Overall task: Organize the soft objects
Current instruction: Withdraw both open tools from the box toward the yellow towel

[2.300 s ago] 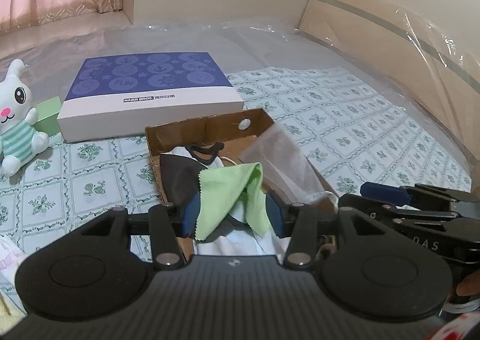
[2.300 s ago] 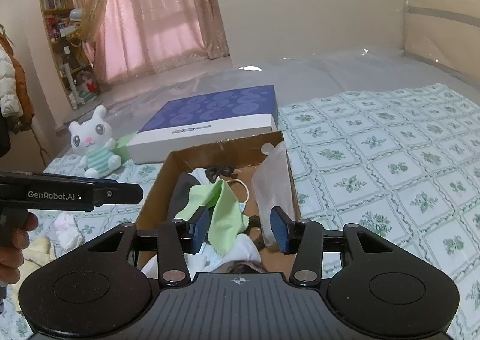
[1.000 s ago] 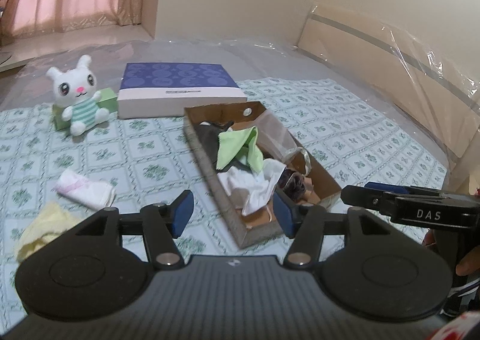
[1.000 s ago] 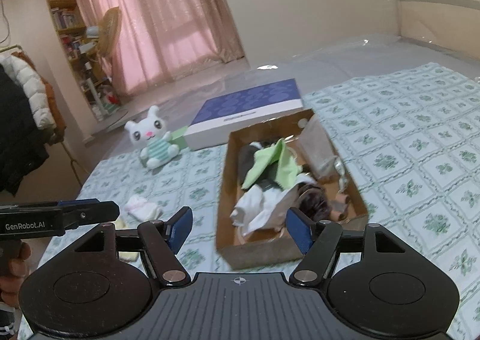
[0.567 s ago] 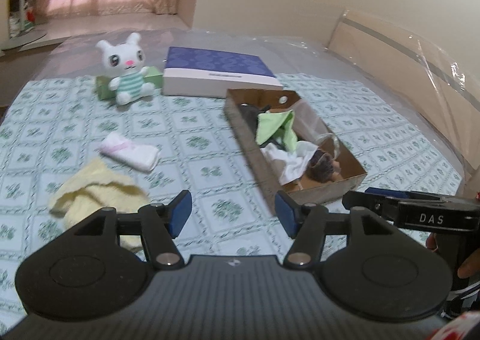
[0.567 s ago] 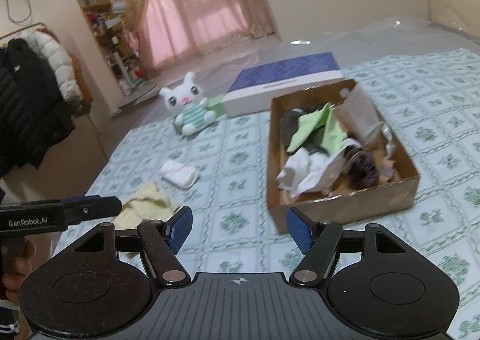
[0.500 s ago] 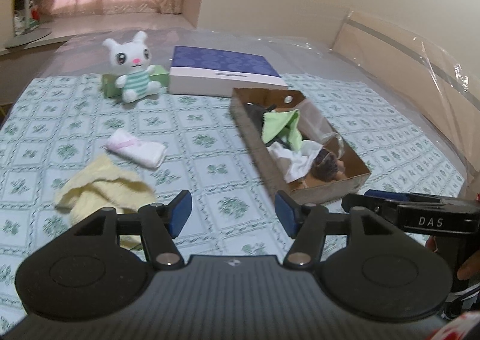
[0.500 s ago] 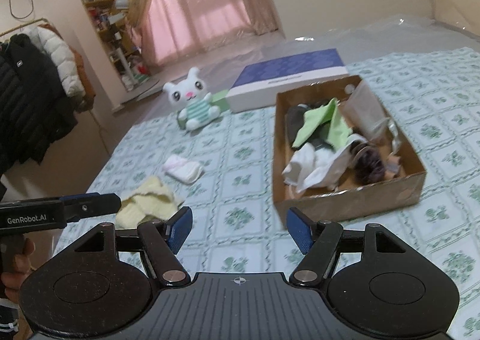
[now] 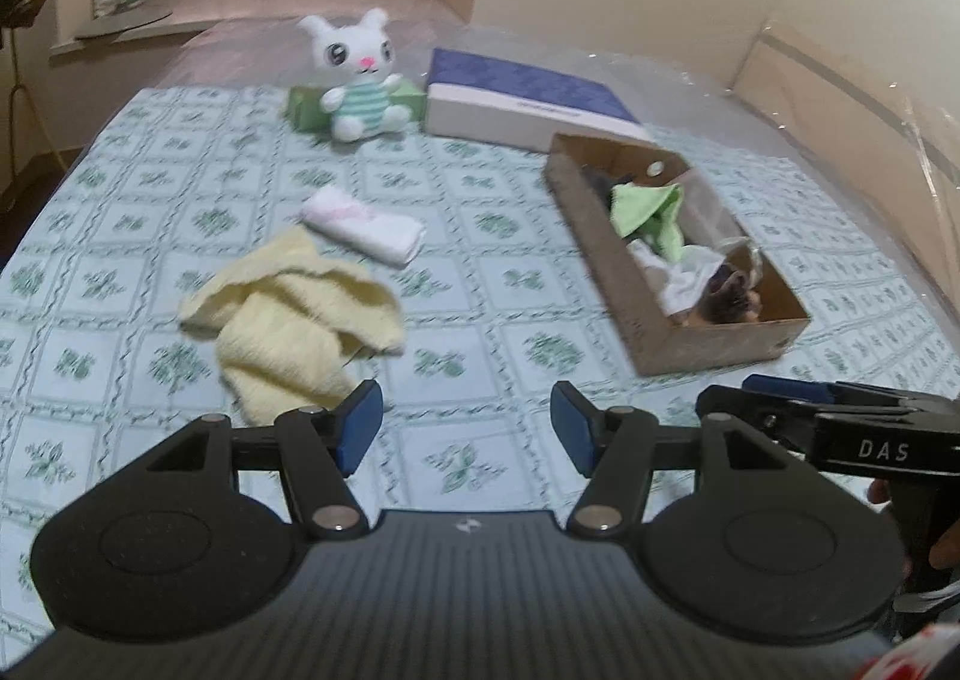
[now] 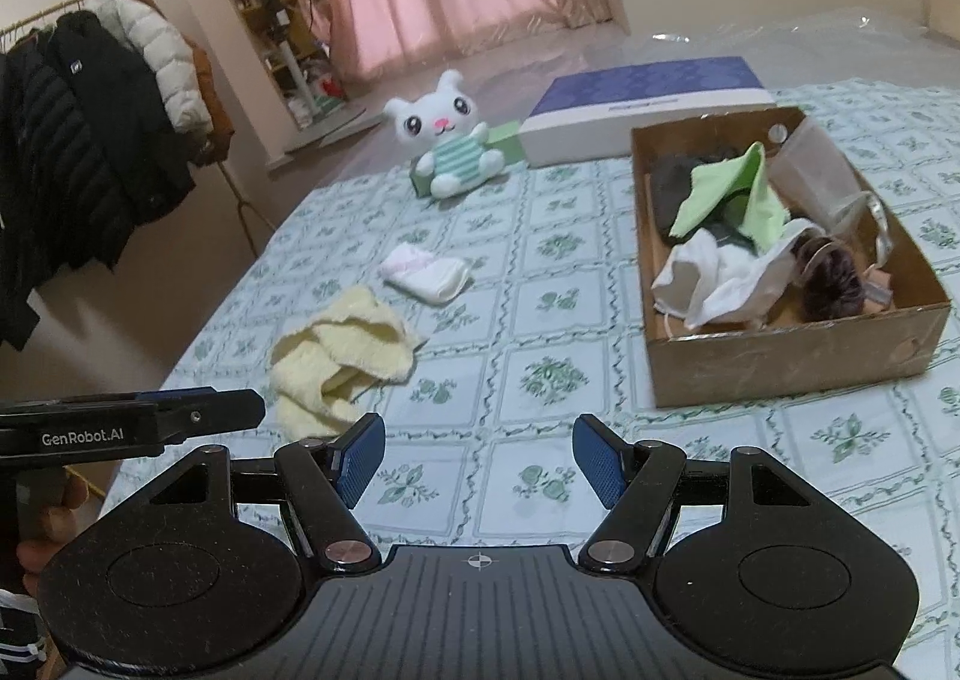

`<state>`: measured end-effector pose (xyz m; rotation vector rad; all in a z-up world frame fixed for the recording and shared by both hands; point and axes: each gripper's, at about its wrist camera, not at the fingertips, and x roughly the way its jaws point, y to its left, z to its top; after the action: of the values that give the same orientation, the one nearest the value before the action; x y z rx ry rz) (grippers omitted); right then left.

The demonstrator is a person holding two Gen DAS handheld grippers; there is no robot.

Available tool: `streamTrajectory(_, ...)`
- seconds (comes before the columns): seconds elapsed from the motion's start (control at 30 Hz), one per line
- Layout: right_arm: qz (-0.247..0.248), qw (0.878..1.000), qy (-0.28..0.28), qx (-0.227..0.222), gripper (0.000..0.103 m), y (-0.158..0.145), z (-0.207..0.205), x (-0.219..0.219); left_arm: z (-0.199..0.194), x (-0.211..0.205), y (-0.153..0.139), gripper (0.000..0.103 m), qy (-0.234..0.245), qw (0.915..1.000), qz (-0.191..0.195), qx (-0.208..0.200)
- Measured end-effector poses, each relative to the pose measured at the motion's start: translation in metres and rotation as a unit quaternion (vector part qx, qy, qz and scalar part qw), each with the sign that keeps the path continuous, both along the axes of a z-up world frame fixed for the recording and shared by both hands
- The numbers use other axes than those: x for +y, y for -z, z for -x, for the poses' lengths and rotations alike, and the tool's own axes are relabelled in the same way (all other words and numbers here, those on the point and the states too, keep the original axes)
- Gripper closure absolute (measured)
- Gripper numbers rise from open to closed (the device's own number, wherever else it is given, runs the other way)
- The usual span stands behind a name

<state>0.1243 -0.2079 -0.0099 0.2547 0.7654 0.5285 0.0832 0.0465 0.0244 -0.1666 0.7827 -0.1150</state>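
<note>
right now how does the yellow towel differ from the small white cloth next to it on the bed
The yellow towel lies crumpled in a loose heap; the white cloth is folded flat and neat. The yellow towel is plain pale yellow, while the white cloth shows a pink trim at one end. The yellow towel looks larger and lies closer to both grippers; the white cloth sits farther off, toward the plush bunny. Both rest on the patterned bedcover, outside the cardboard box.
</note>
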Motion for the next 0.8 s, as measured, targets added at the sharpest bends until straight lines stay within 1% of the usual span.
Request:
streamTrajectory(0.33, 0.011, 1.0, -0.021, 0.02, 0.034, 0.02, -0.013, 0.019, -0.006, 0.017, 0.018, 0.044, -0.036, 0.999, -0.018, 0.021)
streamTrajectory(0.5, 0.019, 0.999, -0.034, 0.023, 0.034, 0.027, -0.023, 0.031, -0.014, 0.022, 0.024, 0.044, -0.045, 0.9982, -0.031, 0.027)
streamTrajectory(0.8, 0.031, 0.998, -0.056, 0.021, 0.034, 0.036, -0.046, 0.056, -0.032, 0.033, 0.032, 0.044, -0.055, 0.9971, -0.041, 0.034)
